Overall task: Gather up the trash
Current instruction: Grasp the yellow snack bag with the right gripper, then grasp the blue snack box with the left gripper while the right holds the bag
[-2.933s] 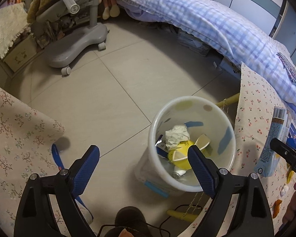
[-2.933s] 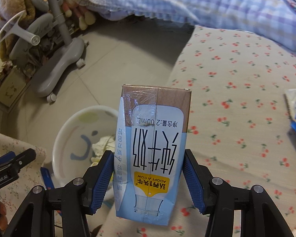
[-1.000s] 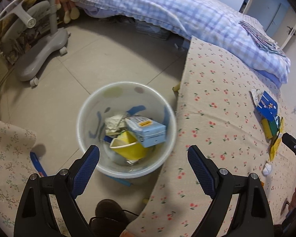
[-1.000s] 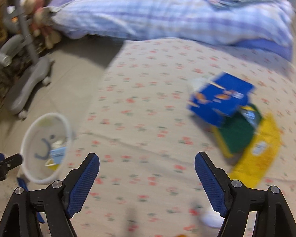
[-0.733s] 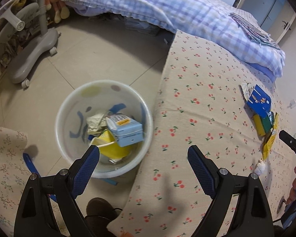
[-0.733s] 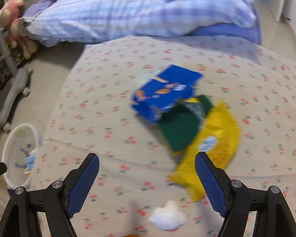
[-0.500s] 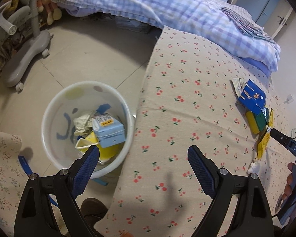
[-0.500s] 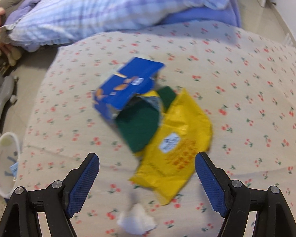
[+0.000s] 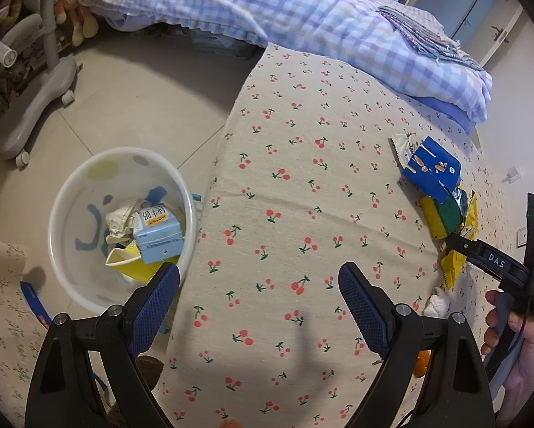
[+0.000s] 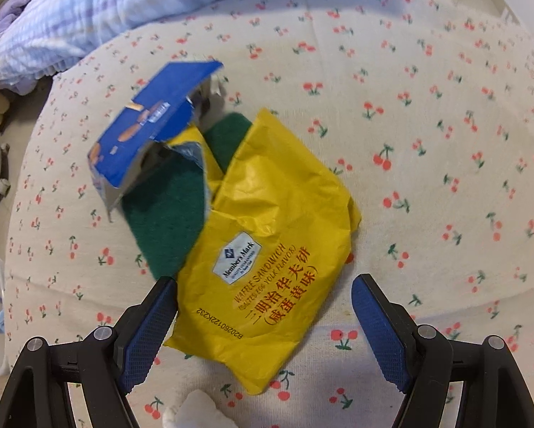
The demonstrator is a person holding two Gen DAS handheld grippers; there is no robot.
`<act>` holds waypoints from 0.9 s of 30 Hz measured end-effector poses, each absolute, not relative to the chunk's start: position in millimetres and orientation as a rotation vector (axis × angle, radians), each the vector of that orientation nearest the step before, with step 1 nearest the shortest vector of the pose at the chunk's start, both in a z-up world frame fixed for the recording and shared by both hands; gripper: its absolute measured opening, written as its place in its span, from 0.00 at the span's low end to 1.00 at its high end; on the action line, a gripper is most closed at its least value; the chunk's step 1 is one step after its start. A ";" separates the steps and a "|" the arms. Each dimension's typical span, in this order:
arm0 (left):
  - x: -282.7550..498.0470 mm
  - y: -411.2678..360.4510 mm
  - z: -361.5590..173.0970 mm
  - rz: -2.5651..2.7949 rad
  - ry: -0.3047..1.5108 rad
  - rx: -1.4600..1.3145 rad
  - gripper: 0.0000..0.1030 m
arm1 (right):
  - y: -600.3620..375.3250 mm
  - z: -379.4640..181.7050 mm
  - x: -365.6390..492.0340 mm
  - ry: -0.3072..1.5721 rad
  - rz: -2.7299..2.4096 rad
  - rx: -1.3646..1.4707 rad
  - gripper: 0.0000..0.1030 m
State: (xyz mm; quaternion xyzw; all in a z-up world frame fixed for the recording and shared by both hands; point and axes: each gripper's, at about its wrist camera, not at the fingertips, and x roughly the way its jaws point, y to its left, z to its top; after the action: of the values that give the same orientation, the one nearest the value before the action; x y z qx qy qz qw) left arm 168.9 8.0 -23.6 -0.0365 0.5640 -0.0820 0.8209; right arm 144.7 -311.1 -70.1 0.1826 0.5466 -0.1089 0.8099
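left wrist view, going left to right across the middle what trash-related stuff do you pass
white trash bin on the floor → milk carton inside it → bare cherry-print cloth → blue box → yellow wrapper, with the right gripper over it

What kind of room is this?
Most likely a bedroom: a bed with a purple checked quilt, stuffed toys on the floor, and a cherry-print cloth strewn with snack wrappers.
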 end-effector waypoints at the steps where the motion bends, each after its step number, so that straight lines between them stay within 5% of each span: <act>1: 168.2 6.4 -23.9 -0.176 1.202 -0.078 0.90 | -312.2 -71.6 144.7 1.170 -0.228 0.398 0.81; 10: 162.7 -28.8 -17.9 -0.219 1.188 0.024 0.90 | -321.8 -58.6 129.0 1.143 -0.191 0.362 0.58; 27: 216.8 -200.6 -11.9 -0.431 1.116 0.327 0.90 | -401.5 -19.9 71.9 1.019 -0.250 0.451 0.58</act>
State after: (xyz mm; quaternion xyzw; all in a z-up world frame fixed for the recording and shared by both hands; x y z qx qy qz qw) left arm 216.8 -200.6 -11.9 0.1531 0.5229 -0.2018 0.8139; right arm 71.9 -401.5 -19.9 0.2137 0.4822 -0.1183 0.8413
